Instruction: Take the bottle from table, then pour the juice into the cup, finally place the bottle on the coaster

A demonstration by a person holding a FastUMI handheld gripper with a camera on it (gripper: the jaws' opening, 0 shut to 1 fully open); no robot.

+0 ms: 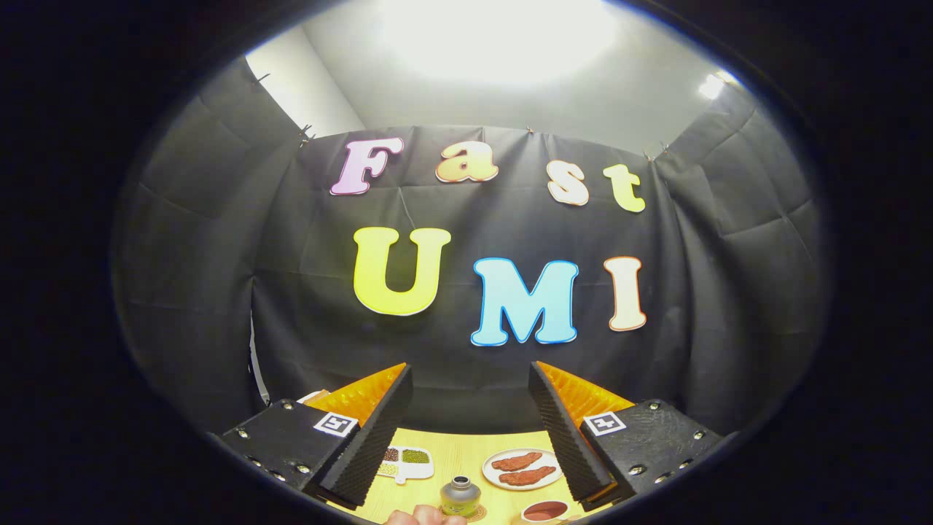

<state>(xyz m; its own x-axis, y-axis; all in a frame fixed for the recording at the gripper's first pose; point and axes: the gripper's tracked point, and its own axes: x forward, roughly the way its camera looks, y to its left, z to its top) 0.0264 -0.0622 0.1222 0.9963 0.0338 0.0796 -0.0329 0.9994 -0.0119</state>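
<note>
Wooden table below spread, empty jaws; bottle upright on coaster between them, cup just beside, hand touching bottle.

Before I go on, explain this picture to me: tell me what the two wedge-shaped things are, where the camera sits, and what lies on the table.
The camera rides on a hand-held gripper and looks forward along its two fingers, which are the wedge-shaped pieces you see. They stand wide apart and hold nothing.

Beyond and below them is a light wooden table in front of a black cloth wall. On it stand a small bottle with a grey cap, seen from above, apparently on a round mat, and a cup with a dark reddish inside beside it. Farther back lie a plate with two reddish-brown pieces of food and a small divided dish of what look like grains or beans. A person's hand shows just in front of the bottle.
</note>
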